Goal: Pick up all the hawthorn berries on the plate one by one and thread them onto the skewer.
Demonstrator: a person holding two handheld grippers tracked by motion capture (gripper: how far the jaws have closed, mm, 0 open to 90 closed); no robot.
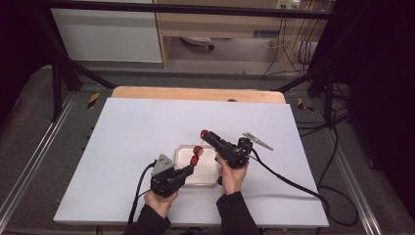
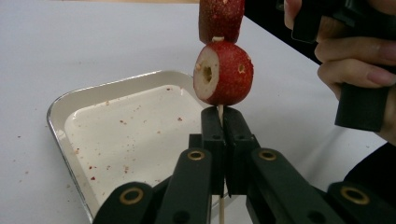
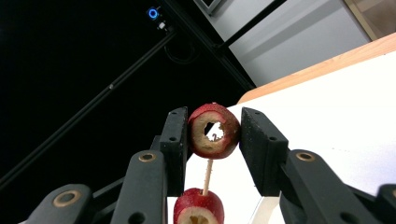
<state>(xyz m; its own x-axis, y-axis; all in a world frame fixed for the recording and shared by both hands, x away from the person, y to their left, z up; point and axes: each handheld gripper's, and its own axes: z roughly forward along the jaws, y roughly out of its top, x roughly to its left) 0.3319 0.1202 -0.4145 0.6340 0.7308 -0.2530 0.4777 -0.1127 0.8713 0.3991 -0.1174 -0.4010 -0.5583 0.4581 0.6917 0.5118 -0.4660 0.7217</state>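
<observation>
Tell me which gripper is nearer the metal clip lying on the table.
Right. The right gripper is beside the metal clip, its body just left of it. The left gripper sits farther off, over the white tray, holding the skewer stick.

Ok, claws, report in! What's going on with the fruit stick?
Left claw shut on stick. Right claw around top fruit; contact unclear. Lower fruit on stick, above tray. Nothing in the way.

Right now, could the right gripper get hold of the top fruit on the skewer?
Probably yes. The right gripper already has its jaws on either side of the top fruit, with nothing between them, though a gap shows on one side. The left gripper pinches the skewer below the lower fruit.
</observation>
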